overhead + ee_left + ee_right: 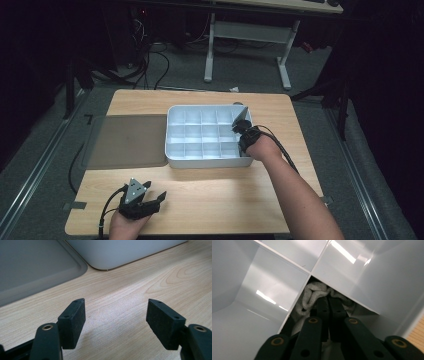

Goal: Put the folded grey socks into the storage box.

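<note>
The right gripper (329, 301), jaws together, was pushed into the white tray's (172, 145) right-hand compartment, where a grey-white cloth (313, 291) lay bunched directly beyond them. Left gripper (116, 321), jaws apart, idled over the bench (130, 290).

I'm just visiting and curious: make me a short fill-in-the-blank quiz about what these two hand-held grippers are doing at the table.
1. The right gripper reaches down into a compartment of the white ____.
2. In that compartment lies a bundle of pale ____.
3. The left gripper rests over the wooden table with its jaws ____.
4. Left of the organizer lies a flat grey ____.

Missing words: organizer; cloth; open; mat
</note>
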A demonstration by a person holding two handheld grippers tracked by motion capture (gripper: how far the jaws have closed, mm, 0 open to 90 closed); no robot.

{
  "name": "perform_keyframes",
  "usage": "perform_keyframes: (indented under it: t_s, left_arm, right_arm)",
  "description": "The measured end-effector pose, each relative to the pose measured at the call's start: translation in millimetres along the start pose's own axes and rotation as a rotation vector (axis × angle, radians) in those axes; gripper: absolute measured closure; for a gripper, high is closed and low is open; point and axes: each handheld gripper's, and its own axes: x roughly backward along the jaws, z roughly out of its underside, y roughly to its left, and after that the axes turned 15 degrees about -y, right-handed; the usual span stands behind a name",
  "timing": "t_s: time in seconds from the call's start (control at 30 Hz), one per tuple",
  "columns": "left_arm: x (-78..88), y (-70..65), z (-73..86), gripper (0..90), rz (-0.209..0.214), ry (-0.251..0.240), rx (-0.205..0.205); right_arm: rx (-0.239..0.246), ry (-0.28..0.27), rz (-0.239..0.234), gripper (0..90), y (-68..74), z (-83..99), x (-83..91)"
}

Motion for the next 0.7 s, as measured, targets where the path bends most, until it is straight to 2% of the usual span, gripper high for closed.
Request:
perform_keyframes:
  t_s: [0.03, 0.1, 0.27, 0.33, 0.53, 0.7]
  left_arm:
    - [-0.2, -0.2, 0.0, 32.2, 0.0, 0.001, 0.0]
    - [-0.5, -0.1, -0.2, 32.2, 0.0, 0.004, 0.0]
    - [-0.9, 0.4, -0.5, 32.3, 0.001, 0.012, 0.0]
    - [-0.6, 0.3, -0.9, 33.0, -0.004, 0.005, -0.001]
    - [4.5, 3.7, -2.4, 35.7, -0.013, -0.025, 0.025]
    - [5.7, 4.9, -3.4, 36.1, -0.018, -0.027, 0.027]
  right_arm:
    - [0.01, -0.008, -0.006, 86.0, -1.5, 0.1, 2.3]
    - [-0.006, -0.017, -0.016, 84.0, -2.6, 1.1, 8.8]
    - [0.001, -0.086, -0.042, 79.9, -4.9, 3.8, 29.2]
    - [-0.007, -0.116, -0.042, 78.1, -4.9, 5.3, 37.9]
    - [0.017, -0.189, -0.051, 70.6, -2.8, 11.2, 55.7]
    - [0.0, -0.255, -0.086, 65.3, -5.3, 21.0, 66.4]
